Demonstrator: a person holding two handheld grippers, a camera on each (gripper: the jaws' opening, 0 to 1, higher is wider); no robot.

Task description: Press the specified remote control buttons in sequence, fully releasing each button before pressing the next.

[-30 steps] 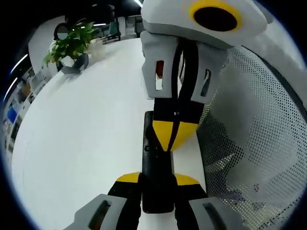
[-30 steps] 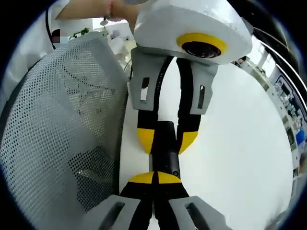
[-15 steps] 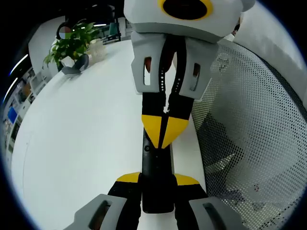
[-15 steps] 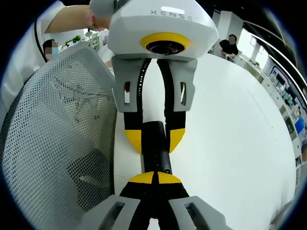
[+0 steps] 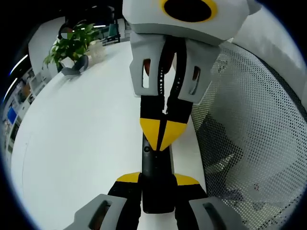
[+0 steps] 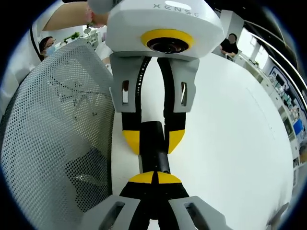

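Black remote control lying along the table edge beside the mesh chair back, clamped at its near end between the left gripper jaws. Right gripper jaws closed together, tips touching the remote's top face. Potted plant at the far table corner.

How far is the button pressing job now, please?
Done: the left tongs hold the black remote over the white table. In hand: the shut right tongs touch its top. Left: which presses remain cannot be judged; no buttons are readable.
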